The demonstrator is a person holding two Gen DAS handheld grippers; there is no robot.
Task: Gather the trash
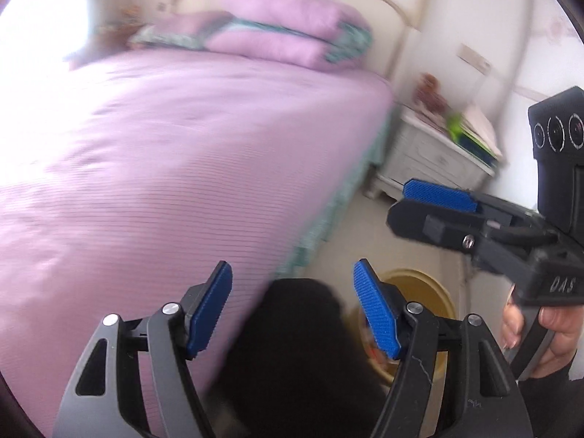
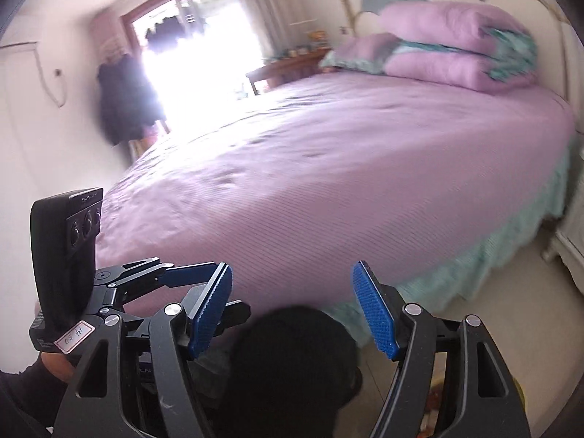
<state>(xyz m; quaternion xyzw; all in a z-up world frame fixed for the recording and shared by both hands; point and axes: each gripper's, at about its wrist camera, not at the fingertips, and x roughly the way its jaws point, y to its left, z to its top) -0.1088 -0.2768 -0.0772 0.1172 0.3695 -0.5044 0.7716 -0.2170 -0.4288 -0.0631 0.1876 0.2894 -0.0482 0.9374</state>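
My left gripper (image 1: pixel 294 308) is open and empty, held above the edge of a bed with a purple cover (image 1: pixel 175 153). A yellow round bin (image 1: pixel 419 292) stands on the floor just below and right of it, with some colourful bits inside. My right gripper (image 2: pixel 292 310) is open and empty too; it shows from the side in the left wrist view (image 1: pixel 438 204), above the bin. The left gripper shows at the lower left of the right wrist view (image 2: pixel 182 281). A black rounded shape (image 1: pixel 292 346) sits low between the fingers in both views; I cannot tell what it is. No trash shows on the bed.
Folded purple quilts and pillows (image 1: pixel 292 33) lie at the headboard. A white nightstand (image 1: pixel 434 157) with books and a doll stands right of the bed. In the right wrist view a bright window (image 2: pixel 197 54), dark hanging clothes (image 2: pixel 124 98) and a wooden desk (image 2: pixel 284 65) are beyond the bed.
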